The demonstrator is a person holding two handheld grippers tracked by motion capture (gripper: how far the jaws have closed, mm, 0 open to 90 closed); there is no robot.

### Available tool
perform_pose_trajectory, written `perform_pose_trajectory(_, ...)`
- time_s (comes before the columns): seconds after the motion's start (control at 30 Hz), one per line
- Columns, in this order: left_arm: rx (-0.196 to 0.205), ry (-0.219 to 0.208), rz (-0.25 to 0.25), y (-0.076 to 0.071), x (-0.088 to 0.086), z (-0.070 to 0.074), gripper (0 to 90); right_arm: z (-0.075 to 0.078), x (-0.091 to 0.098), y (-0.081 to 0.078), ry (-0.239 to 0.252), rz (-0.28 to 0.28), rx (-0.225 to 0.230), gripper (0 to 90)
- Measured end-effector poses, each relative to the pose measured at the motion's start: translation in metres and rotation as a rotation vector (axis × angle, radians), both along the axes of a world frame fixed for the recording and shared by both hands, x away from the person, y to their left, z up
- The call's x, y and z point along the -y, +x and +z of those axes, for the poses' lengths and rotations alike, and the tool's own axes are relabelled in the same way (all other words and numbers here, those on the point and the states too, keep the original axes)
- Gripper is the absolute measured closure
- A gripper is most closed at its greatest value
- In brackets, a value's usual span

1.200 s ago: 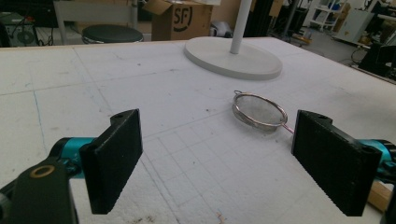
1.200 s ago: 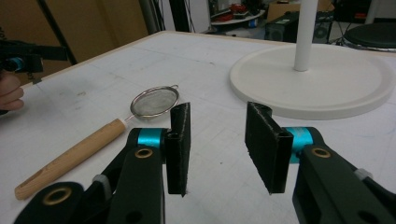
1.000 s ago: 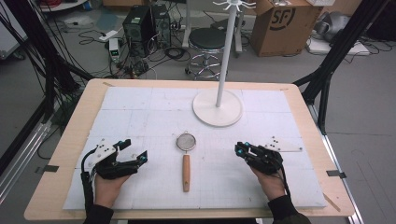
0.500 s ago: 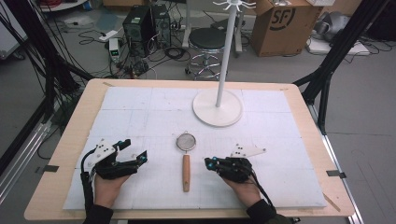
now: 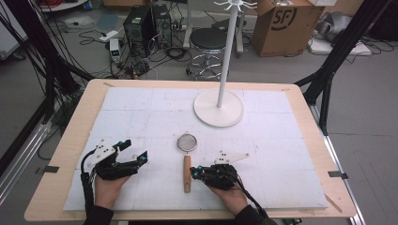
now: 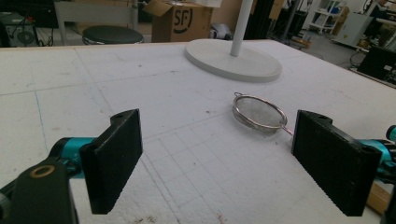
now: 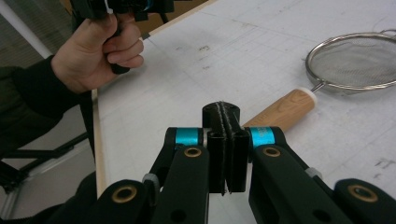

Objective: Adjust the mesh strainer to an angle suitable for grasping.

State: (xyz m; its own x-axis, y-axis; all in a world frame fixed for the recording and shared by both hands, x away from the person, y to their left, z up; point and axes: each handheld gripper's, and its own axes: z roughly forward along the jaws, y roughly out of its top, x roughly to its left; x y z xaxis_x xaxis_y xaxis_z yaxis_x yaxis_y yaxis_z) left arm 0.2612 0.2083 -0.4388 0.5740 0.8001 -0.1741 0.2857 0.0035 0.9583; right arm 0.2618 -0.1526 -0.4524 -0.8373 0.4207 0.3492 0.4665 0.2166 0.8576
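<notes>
- Lying flat near the middle of the white mat (image 5: 281, 140): a strainer (image 5: 187, 142), mesh bowl pointing toward the stand's round base (image 5: 219, 108), wooden handle (image 5: 187, 173) pointing toward the person.
- Pressed together with nothing between the jaws, just right of the handle: right gripper (image 5: 193, 173), jaws just closed, tips just beside the wood.
- Resting well left of the strainer, jaws spread wide and empty: left gripper (image 5: 135, 153).

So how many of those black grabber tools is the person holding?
2. The left gripper sits at the near left of the table, fingers apart. The right gripper lies beside the strainer and its wooden handle, fingers pressed together.
</notes>
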Motion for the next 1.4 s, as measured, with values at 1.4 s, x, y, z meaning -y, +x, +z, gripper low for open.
perform_pose_trajectory(1.4, 0.002, 0.000, -0.001, 0.000, -0.001, 0.000, 17.1, 0.011, -0.053, 0.000, -0.402, -0.018, -0.101, 89.7)
